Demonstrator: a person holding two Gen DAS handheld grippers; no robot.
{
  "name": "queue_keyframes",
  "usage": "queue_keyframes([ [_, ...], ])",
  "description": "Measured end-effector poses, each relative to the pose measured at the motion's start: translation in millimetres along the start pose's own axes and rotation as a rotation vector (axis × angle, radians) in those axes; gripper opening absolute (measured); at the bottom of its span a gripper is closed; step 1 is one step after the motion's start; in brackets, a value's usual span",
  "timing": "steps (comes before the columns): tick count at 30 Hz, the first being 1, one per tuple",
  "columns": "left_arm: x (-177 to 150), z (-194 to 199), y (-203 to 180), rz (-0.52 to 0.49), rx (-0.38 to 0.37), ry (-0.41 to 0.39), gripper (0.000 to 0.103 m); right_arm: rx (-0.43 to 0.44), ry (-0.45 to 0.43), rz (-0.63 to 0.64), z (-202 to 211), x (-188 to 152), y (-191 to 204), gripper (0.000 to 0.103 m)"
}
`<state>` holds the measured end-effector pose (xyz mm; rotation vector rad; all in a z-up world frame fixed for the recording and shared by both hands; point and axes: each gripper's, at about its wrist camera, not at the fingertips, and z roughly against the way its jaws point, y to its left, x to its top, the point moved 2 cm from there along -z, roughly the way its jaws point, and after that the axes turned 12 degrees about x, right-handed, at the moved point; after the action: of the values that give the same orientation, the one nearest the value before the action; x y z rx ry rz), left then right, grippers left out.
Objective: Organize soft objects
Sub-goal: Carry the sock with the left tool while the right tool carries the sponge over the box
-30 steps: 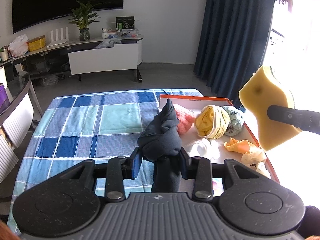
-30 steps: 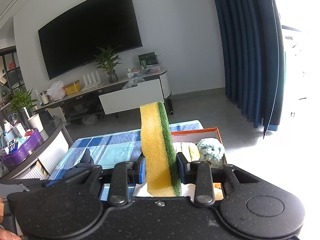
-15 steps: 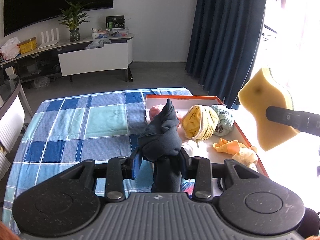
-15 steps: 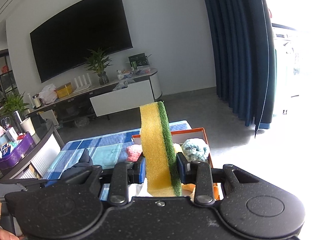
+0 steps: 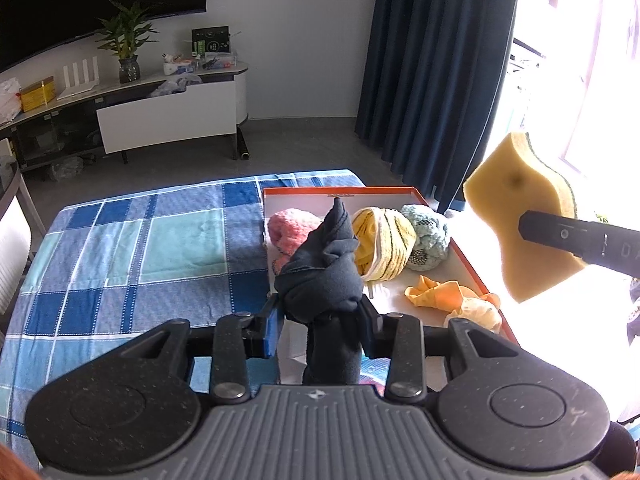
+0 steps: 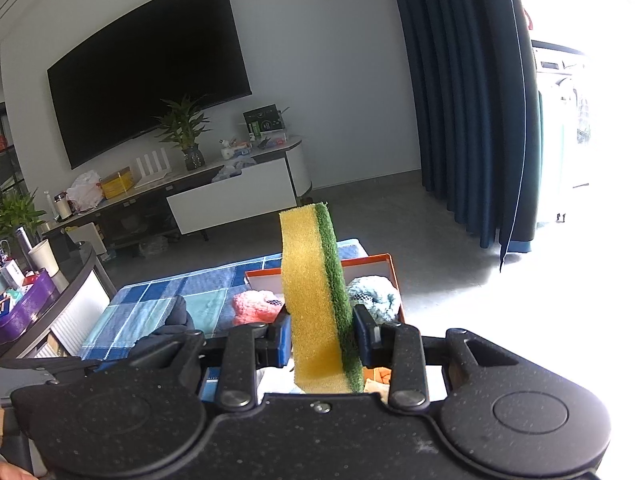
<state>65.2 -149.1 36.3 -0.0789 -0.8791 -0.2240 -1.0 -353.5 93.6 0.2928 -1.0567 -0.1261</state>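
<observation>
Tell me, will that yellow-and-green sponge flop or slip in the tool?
The sponge probably stays put: the right tool pinches its flat faces. It stands upright unsupported, so it seems springy, not floppy. Its porous foam suggests it is light.

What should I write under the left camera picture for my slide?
Left gripper holds a dark sock bundle above the orange tray, sponge alongside.
</observation>
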Motion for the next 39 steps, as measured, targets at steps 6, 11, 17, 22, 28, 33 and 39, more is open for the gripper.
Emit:
queue_keyframes([
  [6,1,-8,-7,-0.009,-0.008,0.013,0.039,-0.009,0.005,-0.002,-6,2,-2,0.039],
  [11,3,-14,-12,-0.016,-0.015,0.02,0.039,-0.017,0.011,-0.004,-10,-1,-2,0.039],
  [17,5,-22,-15,-0.022,-0.021,0.038,0.039,-0.023,0.02,-0.011,-18,0,-3,0.039],
  [22,9,-27,-17,-0.024,-0.026,0.053,0.039,-0.024,0.032,-0.02,-25,0,-3,0.039],
  [28,16,-30,-19,-0.027,-0.039,0.067,0.039,-0.027,0.042,-0.03,-32,7,-6,0.039],
  [33,22,-34,-18,-0.024,-0.047,0.077,0.039,-0.035,0.045,-0.032,-34,12,-9,0.039],
  [39,29,-38,-21,-0.027,-0.059,0.083,0.039,-0.05,0.055,-0.035,-38,18,-11,0.039],
])
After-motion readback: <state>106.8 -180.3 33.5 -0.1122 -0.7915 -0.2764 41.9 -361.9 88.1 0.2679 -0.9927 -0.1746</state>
